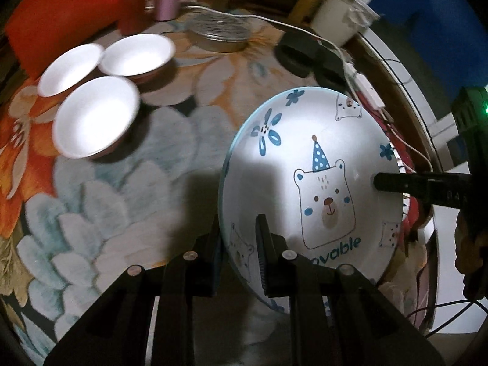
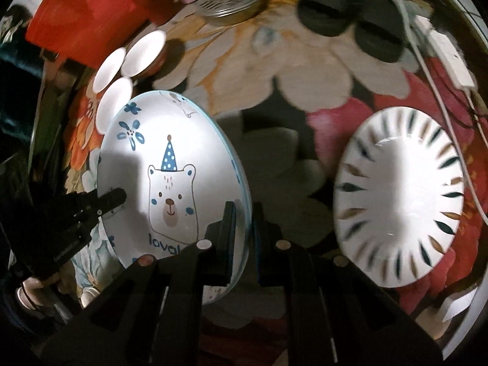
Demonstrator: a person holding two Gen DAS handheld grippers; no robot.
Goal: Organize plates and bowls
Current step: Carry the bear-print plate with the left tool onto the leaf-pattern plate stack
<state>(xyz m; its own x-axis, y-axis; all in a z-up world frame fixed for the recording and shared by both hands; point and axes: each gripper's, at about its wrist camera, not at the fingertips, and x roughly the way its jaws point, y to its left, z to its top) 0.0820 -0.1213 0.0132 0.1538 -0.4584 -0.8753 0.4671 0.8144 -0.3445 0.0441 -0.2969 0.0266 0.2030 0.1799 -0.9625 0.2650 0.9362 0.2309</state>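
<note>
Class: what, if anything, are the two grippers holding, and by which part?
Both hold the bear plate by its rim: left gripper and right gripper clamp opposite edges.

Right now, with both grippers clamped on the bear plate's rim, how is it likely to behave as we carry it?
The bear plate looks like glazed ceramic: probably stiff and breakable. Its glossy rim may slip, since the left gripper and right gripper pinch only its edges. It hangs tilted over the table, so it could pivot.

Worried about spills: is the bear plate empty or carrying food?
Empty. The bear plate shows a bare printed face in both views while the left gripper and right gripper grip opposite rims.
</note>
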